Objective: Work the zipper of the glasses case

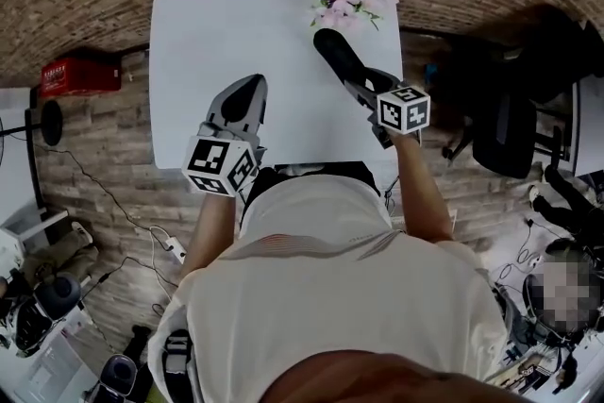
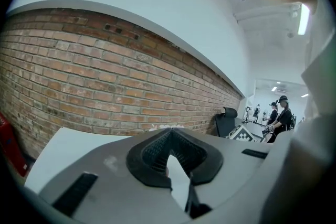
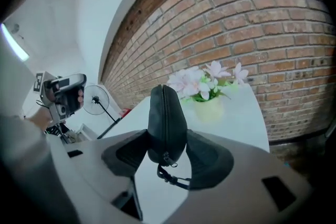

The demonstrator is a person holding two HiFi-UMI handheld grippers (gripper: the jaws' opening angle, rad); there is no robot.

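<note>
While the head view looks down on both tools over the near edge of the white bench (image 1: 217, 42), only the gripper views tell how each one stands. The right gripper (image 1: 357, 82) holds the black glasses case (image 1: 336, 55) clear of the bench top, its long end pointing toward the potted pink flowers (image 1: 347, 0) at the far edge. From above, the case is a plain dark oval, and the zipper cannot be made out.

The right gripper view fills that in. The case (image 3: 167, 123) stands on edge between the black fingers (image 3: 210, 157), which are spread fairly wide and press on its two broad sides. The zipper seam runs up the middle of the narrow face toward the camera. The zipper pull (image 3: 166, 157) hangs at the lower end, and a short black strap (image 3: 170, 178) dangles beneath it. Beyond the case are the flowers (image 3: 202, 81), a brick wall (image 3: 252, 23) and a standing fan (image 3: 94, 97) at the left.

The left gripper (image 1: 245, 94) sits nearer the person, well apart from the case. The left gripper view shows its fingers (image 2: 152, 157) meeting at the tips with nothing between them. That view does not show the case, only the bench (image 2: 68, 144), the wall (image 2: 105, 76) and an office chair (image 2: 226, 120).
</note>
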